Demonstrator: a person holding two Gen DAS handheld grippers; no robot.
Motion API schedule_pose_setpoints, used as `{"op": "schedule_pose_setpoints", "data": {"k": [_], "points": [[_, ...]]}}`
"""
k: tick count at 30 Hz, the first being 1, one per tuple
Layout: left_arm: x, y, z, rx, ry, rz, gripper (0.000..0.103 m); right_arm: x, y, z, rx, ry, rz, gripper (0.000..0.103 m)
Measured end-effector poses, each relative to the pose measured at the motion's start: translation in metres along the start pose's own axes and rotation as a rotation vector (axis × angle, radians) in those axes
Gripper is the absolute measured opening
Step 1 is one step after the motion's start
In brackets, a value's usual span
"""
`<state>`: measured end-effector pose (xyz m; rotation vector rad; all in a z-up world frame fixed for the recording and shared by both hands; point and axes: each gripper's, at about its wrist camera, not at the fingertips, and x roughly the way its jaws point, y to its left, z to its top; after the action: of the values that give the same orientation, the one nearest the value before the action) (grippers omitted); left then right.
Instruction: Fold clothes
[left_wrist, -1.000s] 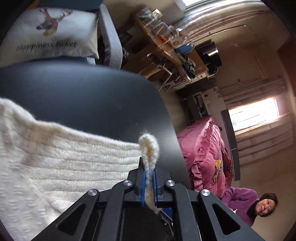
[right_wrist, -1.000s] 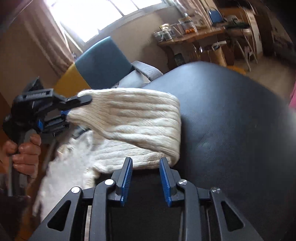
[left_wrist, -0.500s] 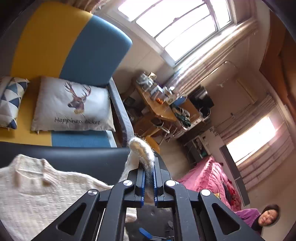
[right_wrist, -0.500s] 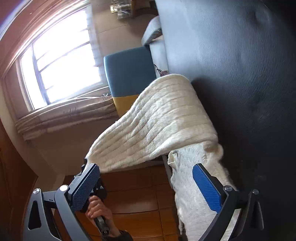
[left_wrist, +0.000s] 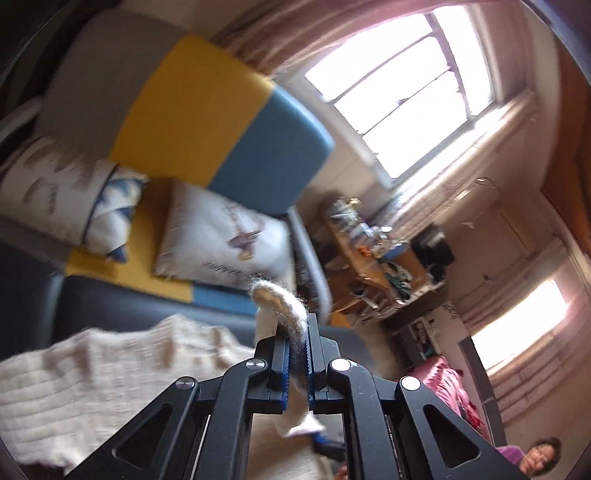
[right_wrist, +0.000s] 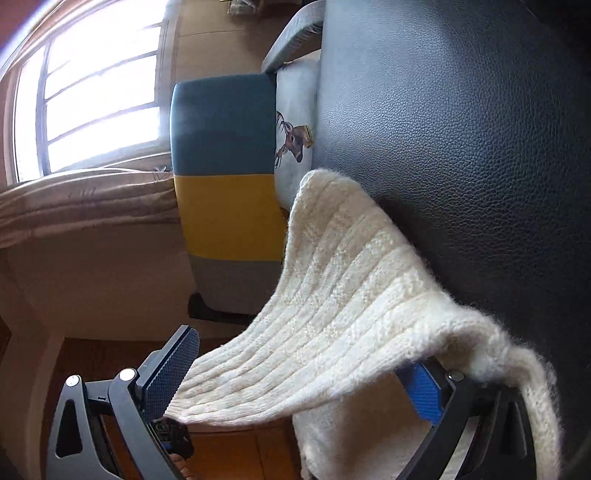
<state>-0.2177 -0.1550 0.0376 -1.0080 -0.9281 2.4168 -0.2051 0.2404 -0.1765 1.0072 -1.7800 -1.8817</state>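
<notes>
Two claws are working one cream knitted sweater (right_wrist: 343, 314), which is lying partly on the black leather tabletop (right_wrist: 461, 147) and partly hanging off its near edge. Nearest the left wrist camera, the left claw (left_wrist: 298, 354) is pinching a fluffy edge of the knit tight between its blue pads, with a tuft poking up past the tips, while the rest of the garment is trailing down and to the left across the dark surface. In the right wrist view, the right claw (right_wrist: 295, 376) is standing wide apart, its jaws having just been opening; a band of sweater is draping across the gap and over the right finger (right_wrist: 424, 391), but the pads are not pressing on it. The picture from the left is blurred, so the exact part being held, hem or cuff, is probably not worth naming. Judging by the lie of the cloth, a fold is midway: one edge is being carried over while the other side is being released. Next, the free claw likely needs a fresh hold on the hanging edge, so both can lay the layer flat and square. Beyond the tabletop, a deer-print cushion (left_wrist: 221, 236) is sitting on a blue and yellow sofa (left_wrist: 229, 122) under a bright window (left_wrist: 402, 92).
</notes>
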Motion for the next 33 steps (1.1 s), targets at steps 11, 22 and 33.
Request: {"op": "schedule_pose_setpoints", "data": {"k": [11, 22, 33], "points": [[0.040, 0.148, -0.073, -0.167, 0.184, 0.161, 0.006, -0.005, 0.015, -0.003, -0.139, 0.008, -0.104, 0.103], [0.029, 0.169, -0.112, -0.156, 0.217, 0.198, 0.007, -0.043, 0.018, 0.001, -0.176, 0.063, -0.158, 0.101], [0.035, 0.180, -0.101, -0.267, 0.231, 0.099, 0.036, 0.008, 0.080, -0.009, -0.745, 0.117, -0.510, 0.101]]}}
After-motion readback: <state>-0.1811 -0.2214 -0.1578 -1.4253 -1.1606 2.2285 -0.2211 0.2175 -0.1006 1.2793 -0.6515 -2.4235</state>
